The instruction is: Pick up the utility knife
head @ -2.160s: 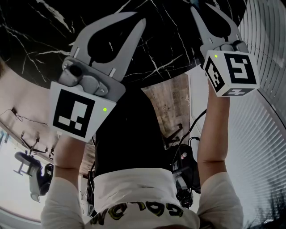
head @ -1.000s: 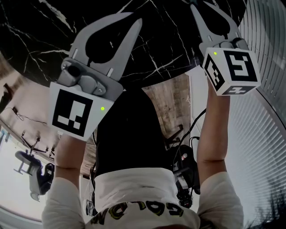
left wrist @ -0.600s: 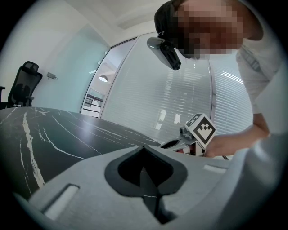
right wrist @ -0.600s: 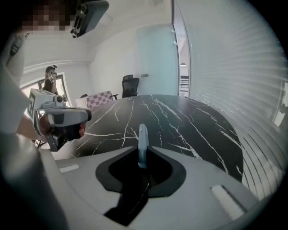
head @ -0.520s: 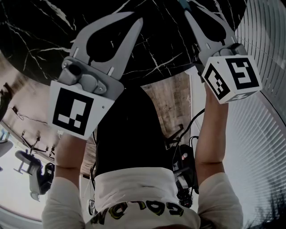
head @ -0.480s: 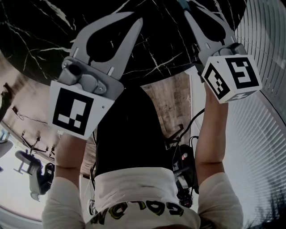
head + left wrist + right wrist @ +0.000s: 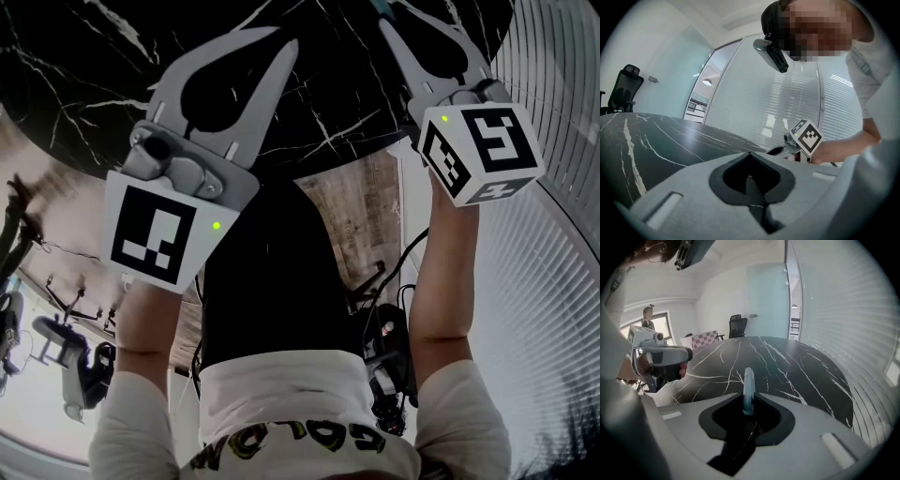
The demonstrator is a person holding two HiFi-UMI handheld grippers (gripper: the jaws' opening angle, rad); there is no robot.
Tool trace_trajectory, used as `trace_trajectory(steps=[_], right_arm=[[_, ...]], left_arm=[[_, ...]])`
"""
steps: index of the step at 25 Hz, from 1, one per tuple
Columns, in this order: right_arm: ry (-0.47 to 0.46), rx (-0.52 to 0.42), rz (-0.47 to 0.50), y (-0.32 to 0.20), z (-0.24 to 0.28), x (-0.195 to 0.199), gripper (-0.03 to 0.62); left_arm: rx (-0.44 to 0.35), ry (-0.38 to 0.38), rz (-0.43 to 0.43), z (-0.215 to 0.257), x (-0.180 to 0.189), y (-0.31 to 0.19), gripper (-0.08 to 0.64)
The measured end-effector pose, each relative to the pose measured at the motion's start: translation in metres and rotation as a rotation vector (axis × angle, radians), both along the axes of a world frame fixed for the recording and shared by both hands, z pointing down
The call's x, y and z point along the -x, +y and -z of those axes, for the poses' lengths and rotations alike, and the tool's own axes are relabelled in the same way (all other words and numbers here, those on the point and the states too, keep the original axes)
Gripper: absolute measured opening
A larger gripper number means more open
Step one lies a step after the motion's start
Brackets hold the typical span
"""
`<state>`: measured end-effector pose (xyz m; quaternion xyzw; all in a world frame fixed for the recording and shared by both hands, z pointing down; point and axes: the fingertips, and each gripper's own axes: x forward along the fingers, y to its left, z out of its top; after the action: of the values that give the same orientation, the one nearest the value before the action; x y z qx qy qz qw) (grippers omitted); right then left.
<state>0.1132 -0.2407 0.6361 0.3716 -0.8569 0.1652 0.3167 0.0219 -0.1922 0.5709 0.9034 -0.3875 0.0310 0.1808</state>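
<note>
A light blue utility knife (image 7: 748, 386) stands up between the jaws of my right gripper (image 7: 748, 398), over the black marble table (image 7: 787, 366). The jaws are opening, and the pads still touch the knife's sides. In the head view the right gripper (image 7: 392, 13) reaches the top edge, with a sliver of the blue knife (image 7: 379, 6) at its tips. My left gripper (image 7: 291, 39) hovers over the table's near edge (image 7: 319, 141), shut with nothing in it. Its closed tips (image 7: 750, 153) show in the left gripper view, and the right gripper's marker cube (image 7: 806, 135) shows beyond them.
White blinds and a glass wall (image 7: 553, 244) run along the right side. Black office chairs (image 7: 736, 324) (image 7: 622, 91) stand at the table's far end, with a checkered board (image 7: 706, 339) and a person (image 7: 648, 317) behind. Cables lie on the wood floor (image 7: 361, 225) below.
The right gripper has shifted slightly to the left and rolled a little. The left gripper has stayed put. A dark shape has come in at the head view's left edge.
</note>
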Motion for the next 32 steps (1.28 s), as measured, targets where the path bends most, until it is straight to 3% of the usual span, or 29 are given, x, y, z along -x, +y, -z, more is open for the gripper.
trace_trajectory(steps=[8,20,32], right_arm=[[0.063,0.006,0.022,0.0,-0.014,-0.004,0.072],[0.052,-0.012,0.014,0.01,-0.006,0.0,0.069],[0.024,-0.089,0.007,0.023,0.065,0.008,0.07]], left_arm=[[-0.001,-0.002,0.008,0.001,0.004,-0.001,0.0],[-0.016,-0.002,0.017,0.008,0.006,0.003,0.002],[-0.075,-0.016,0.019,0.07,0.012,0.013,0.0]])
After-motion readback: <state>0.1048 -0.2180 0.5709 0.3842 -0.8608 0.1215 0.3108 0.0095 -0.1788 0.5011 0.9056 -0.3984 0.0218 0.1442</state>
